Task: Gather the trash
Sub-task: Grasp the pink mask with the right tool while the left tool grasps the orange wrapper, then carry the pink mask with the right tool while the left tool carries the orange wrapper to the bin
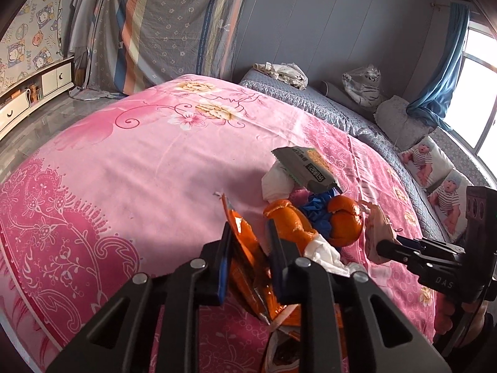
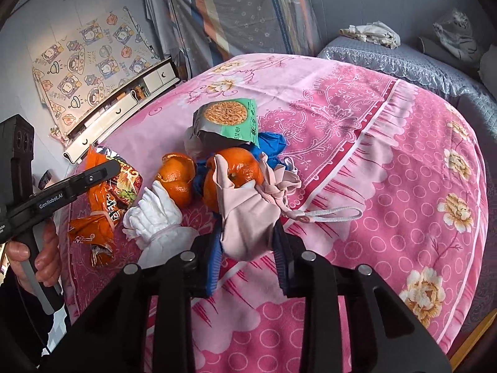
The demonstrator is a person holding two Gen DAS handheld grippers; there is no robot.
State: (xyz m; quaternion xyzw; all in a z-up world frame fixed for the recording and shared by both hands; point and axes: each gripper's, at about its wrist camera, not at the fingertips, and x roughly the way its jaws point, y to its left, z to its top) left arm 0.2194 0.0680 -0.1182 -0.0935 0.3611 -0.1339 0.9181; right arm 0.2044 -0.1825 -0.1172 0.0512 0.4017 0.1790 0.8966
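A pile of trash lies on the pink flowered sheet (image 1: 139,155): orange peels (image 1: 344,220) (image 2: 177,177), a grey-green snack packet (image 1: 310,168) (image 2: 226,121), crumpled white tissue (image 1: 323,251) (image 2: 155,214) and a blue scrap (image 1: 316,208). My left gripper (image 1: 248,233) is shut on an orange snack wrapper (image 1: 245,248) (image 2: 102,211) at the pile's left edge. My right gripper (image 2: 248,233) is shut on a pink face mask (image 2: 248,220) whose elastic loop trails to the right. Each gripper also shows in the other's view, held by a hand.
A grey quilted bed (image 1: 341,105) runs along the far right with baby-print cushions (image 1: 425,161) and a bagged plush tiger (image 1: 363,84). A white low cabinet (image 1: 31,93) stands at the left wall. A bright window (image 1: 478,93) is at the right.
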